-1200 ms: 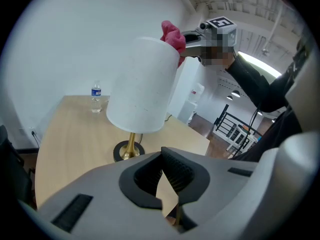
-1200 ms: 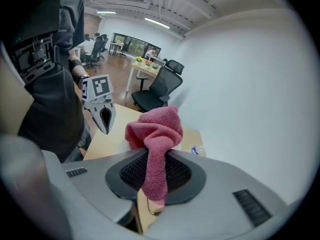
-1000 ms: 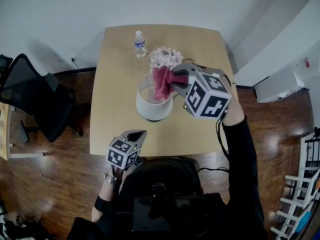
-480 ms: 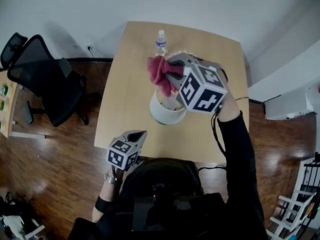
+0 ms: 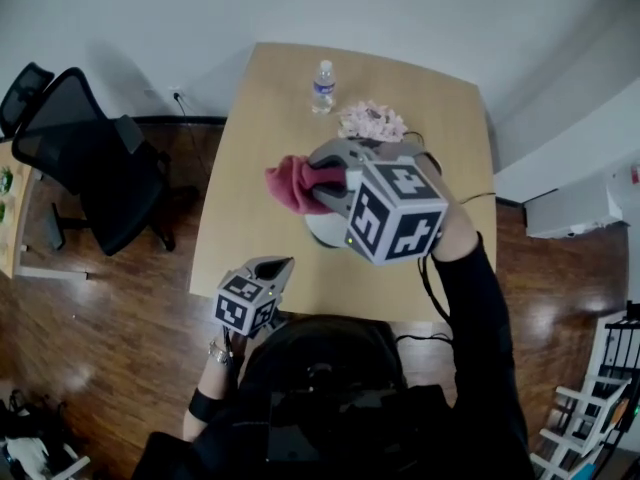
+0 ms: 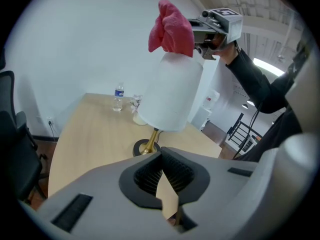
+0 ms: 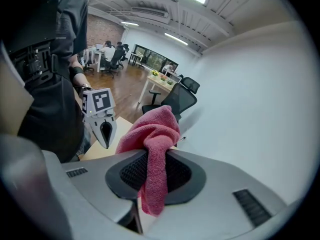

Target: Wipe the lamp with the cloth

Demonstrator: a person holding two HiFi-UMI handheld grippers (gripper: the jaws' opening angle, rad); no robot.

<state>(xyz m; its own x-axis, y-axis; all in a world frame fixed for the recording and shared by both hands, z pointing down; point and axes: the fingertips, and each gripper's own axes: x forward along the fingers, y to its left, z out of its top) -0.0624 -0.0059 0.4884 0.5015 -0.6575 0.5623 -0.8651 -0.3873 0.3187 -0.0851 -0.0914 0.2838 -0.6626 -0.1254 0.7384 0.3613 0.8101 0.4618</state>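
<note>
Right gripper (image 5: pixel 325 180) clamping pink cloth (image 5: pixel 288 183) at top of white lamp (image 6: pixel 172 94); left gripper (image 5: pixel 278 266) closed, empty; brass stem (image 6: pixel 153 136) visible only in left gripper view

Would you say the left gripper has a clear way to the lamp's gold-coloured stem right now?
Probably yes: only bare table lies between the shut left gripper and the stem, and the right gripper holds the cloth up at the top of the shade.
</note>
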